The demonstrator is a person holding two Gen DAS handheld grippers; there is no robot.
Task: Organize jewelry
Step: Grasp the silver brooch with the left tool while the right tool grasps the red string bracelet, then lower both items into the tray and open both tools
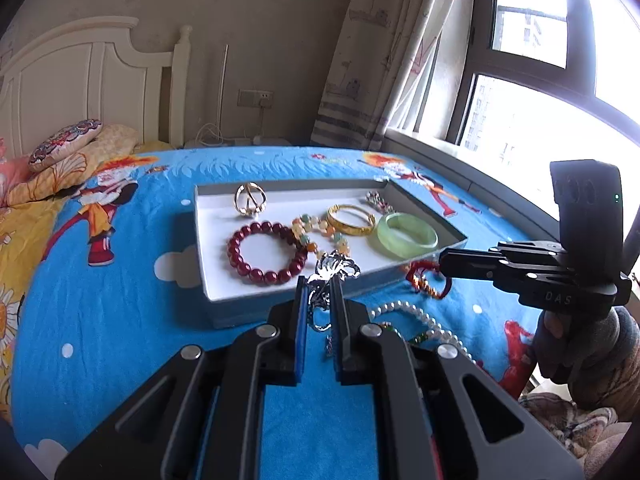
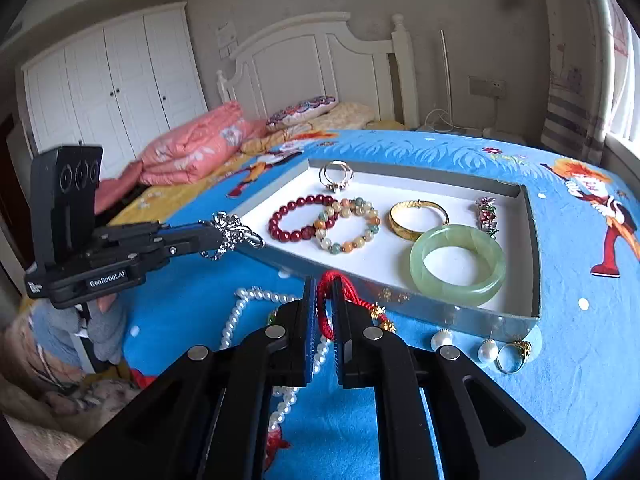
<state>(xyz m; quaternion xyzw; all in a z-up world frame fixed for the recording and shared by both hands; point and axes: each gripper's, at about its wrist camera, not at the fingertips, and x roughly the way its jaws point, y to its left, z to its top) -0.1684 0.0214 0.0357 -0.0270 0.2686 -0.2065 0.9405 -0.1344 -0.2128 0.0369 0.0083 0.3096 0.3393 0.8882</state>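
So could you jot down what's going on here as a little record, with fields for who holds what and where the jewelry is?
Setting: bed with blue cartoon sheet
Tray: shallow white box on the sheet
In tray: dark red bead bracelet, multicolour bead bracelet, gold bangle, green jade bangle, ring pair, brooch
Left gripper: shut on silver chain piece
Right gripper: shut on red cord bracelet
Still on sheet: pearl necklace, two pearl earrings, gold ring
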